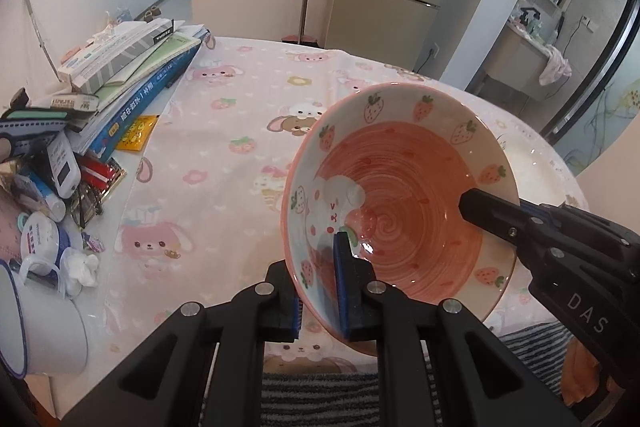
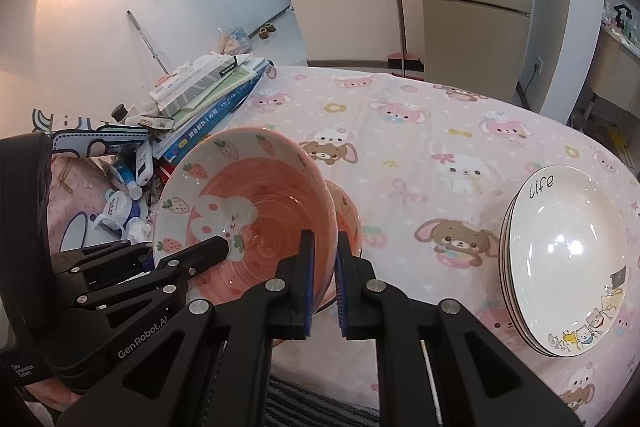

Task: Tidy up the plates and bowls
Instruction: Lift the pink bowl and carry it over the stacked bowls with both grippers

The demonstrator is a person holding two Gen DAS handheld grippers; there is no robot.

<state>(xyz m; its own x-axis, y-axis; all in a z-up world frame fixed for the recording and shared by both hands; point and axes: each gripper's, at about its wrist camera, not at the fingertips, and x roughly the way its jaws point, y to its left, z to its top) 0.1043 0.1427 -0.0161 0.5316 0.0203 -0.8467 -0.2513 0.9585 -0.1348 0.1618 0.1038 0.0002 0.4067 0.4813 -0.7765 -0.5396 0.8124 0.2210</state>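
A pink bowl point(image 1: 396, 211) with strawberries and a white rabbit hangs tilted, low over the pink tablecloth point(image 1: 224, 155). My left gripper point(image 1: 320, 287) is shut on the bowl's near left rim, one blue pad inside and one outside. From the right, my right gripper point(image 1: 472, 205) clamps the opposite rim. In the right wrist view the bowl point(image 2: 256, 211) sits between the shut right gripper point(image 2: 323, 269) and the left gripper point(image 2: 214, 250). A second pink bowl point(image 2: 348, 215) shows just behind and under it. A stack of white plates point(image 2: 568, 267) lies to the right.
Books and boxes point(image 1: 132, 75) are piled at the table's left, with bottles, cups and small clutter point(image 1: 56, 195) in front. A white enamel mug point(image 1: 44, 327) stands near the left edge. A striped cloth point(image 1: 320, 387) lies at the near edge. A white plate point(image 1: 532, 167) peeks out behind the bowl.
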